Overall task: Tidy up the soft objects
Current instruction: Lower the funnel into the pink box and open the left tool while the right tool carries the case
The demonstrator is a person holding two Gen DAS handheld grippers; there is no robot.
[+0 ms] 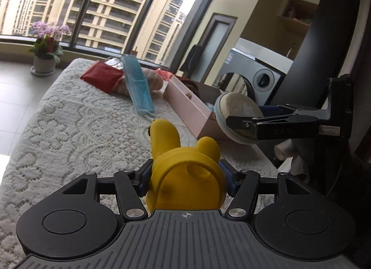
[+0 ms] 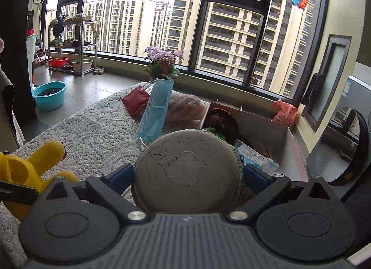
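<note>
Left tool [image 1: 186, 182] pinches a yellow rubber toy [image 1: 183, 171] between its blue pads, toy body right at the fingertips, two rounded ears sticking out toward 12 o'clock over the lace-covered bench [image 1: 69, 125]. In the right wrist view the same toy shows at 9 o'clock, low left.

Right tool [image 2: 187, 176] is clamped on a round grey pouch [image 2: 187, 171], flat face toward the camera, scribbled outlines on it, zipper edge at 3 o'clock. In the left wrist view that tool [image 1: 238, 125] comes in from 3 o'clock, holding the pouch [image 1: 238, 109] over the near corner of the pink box [image 1: 190, 106].

Beyond the toy, toward 12 o'clock, a blue face mask [image 1: 138, 85] lies on the lace, its far end propped on a pinkish knitted bundle [image 2: 185, 110]. Red fabric piece [image 1: 102, 77] just left of the mask, touching it. The box sits at 1 o'clock, open, with dark and green soft items plus packets inside; contents hard to tell apart.

Farther off, a potted purple orchid [image 2: 163, 60] by the window; teal basin [image 2: 49, 95] on the floor at 10 o'clock in the right wrist view.
</note>
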